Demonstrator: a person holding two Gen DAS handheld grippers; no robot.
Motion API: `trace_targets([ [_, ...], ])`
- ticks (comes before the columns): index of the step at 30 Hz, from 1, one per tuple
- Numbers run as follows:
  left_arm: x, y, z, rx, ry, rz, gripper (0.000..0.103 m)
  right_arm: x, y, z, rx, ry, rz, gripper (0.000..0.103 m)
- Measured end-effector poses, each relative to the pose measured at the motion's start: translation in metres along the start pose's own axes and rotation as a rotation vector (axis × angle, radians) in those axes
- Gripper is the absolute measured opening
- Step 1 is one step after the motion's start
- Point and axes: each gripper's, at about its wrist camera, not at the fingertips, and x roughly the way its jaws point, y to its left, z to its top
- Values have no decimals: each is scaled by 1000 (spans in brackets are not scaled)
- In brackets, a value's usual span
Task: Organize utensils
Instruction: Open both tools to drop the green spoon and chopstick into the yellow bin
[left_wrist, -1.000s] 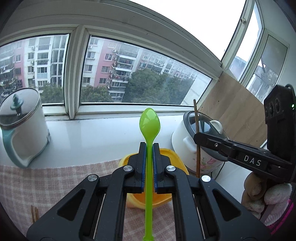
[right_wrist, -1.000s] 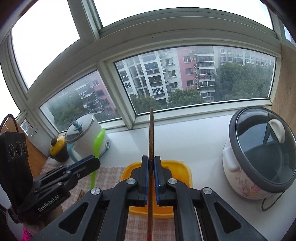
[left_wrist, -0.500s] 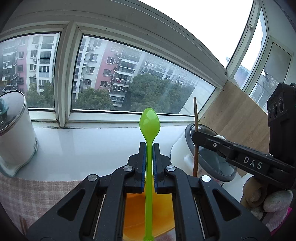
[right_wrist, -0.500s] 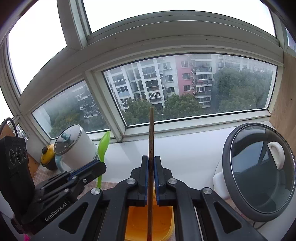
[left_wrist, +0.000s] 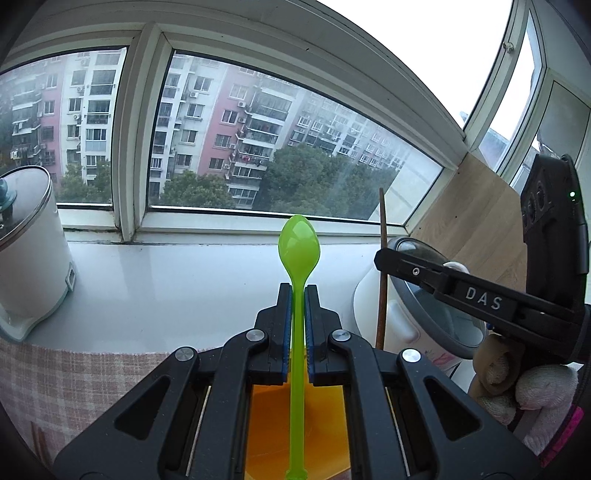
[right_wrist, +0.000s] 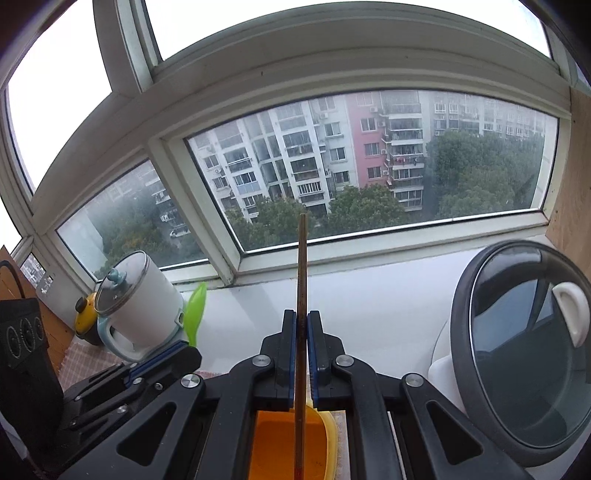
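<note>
Our left claw (left_wrist: 298, 295) pinches a green spoon (left_wrist: 298, 251); our right claw (right_wrist: 302, 325) grips a chopstick (right_wrist: 302, 266). Both hover above what seems an orange bin (right_wrist: 280, 443); next, lower and release.

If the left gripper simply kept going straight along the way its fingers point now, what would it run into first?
Probably nothing soon. The left gripper, shut on the green spoon, points over the bare white sill toward the window; the glass looks first in line. The rice cooker sits to the right, though depth is unclear.
</note>
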Motion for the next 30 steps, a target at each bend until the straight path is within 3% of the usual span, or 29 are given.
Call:
trace_targets([
  [7, 1, 2, -11, 22, 31, 13, 4, 8, -4, -15, 3, 36, -2, 4],
  [9, 0, 1, -13, 44, 29, 23, 4, 7, -3, -18, -6, 40, -9, 7],
  [10, -1, 1, -14, 53, 31, 28, 5, 6, -2, -20, -9, 39, -14, 19],
  [11, -2, -1, -15, 67, 36, 31, 13, 5, -2, -20, -10, 36, -17, 32],
  [12, -4, -2, -16, 77, 38, 32, 27, 3, -1, -21, -12, 30, -20, 35],
  [14, -8, -2, -20, 92, 37, 33, 36, 1, -1, -24, -11, 28, -33, 38],
  [17, -16, -2, -24, 104, 40, 31, 36, -4, -1, -27, -5, 22, -46, 54],
  [19, -20, 0, -26, 112, 43, 28, 36, -9, 0, -30, 1, 12, -64, 58],
  [30, -64, 19, -36, 121, 41, 17, 36, -37, 27, -54, -4, -17, -125, 70],
])
